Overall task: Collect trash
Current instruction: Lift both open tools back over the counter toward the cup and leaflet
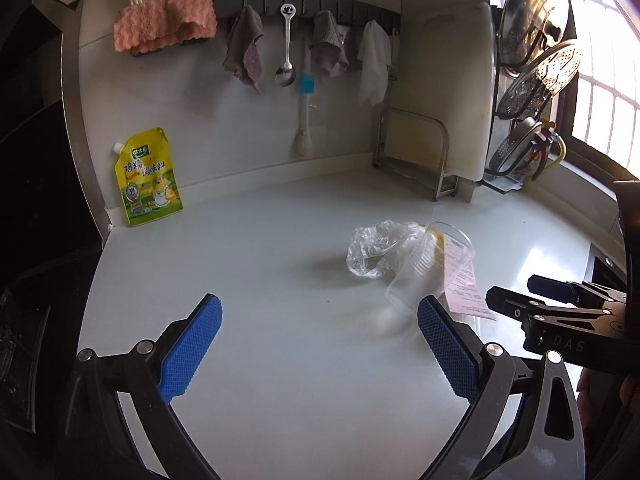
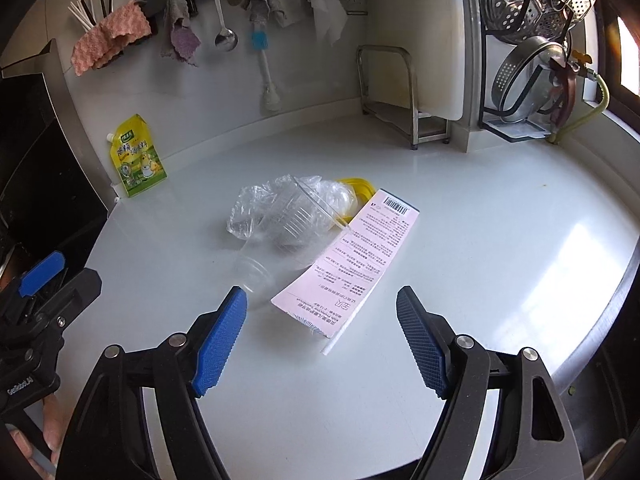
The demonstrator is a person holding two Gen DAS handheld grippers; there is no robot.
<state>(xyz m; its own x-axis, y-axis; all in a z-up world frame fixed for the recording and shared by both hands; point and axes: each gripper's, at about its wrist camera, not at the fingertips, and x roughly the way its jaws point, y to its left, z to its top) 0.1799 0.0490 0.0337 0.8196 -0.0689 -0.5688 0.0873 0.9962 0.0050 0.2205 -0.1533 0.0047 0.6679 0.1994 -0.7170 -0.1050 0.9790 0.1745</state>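
A pile of trash lies on the white counter (image 2: 460,240): a crumpled clear plastic bag (image 2: 256,208), a clear plastic cup (image 2: 288,236) on its side, a yellow lid (image 2: 356,188) behind it, and a flat pink carton (image 2: 352,268). The pile also shows in the left wrist view: bag (image 1: 376,244), cup (image 1: 424,264), carton (image 1: 466,284). My right gripper (image 2: 322,300) is open and empty, just in front of the carton. My left gripper (image 1: 320,312) is open and empty, left of the pile, its right finger near the cup. Each gripper shows in the other's view.
A yellow seasoning pouch (image 1: 148,178) leans on the back wall at the left. A metal rack (image 1: 416,152) and white cutting board (image 1: 468,92) stand at the back right. Steamer trays (image 2: 532,0) hang at the far right. Cloths and a ladle (image 1: 286,52) hang above.
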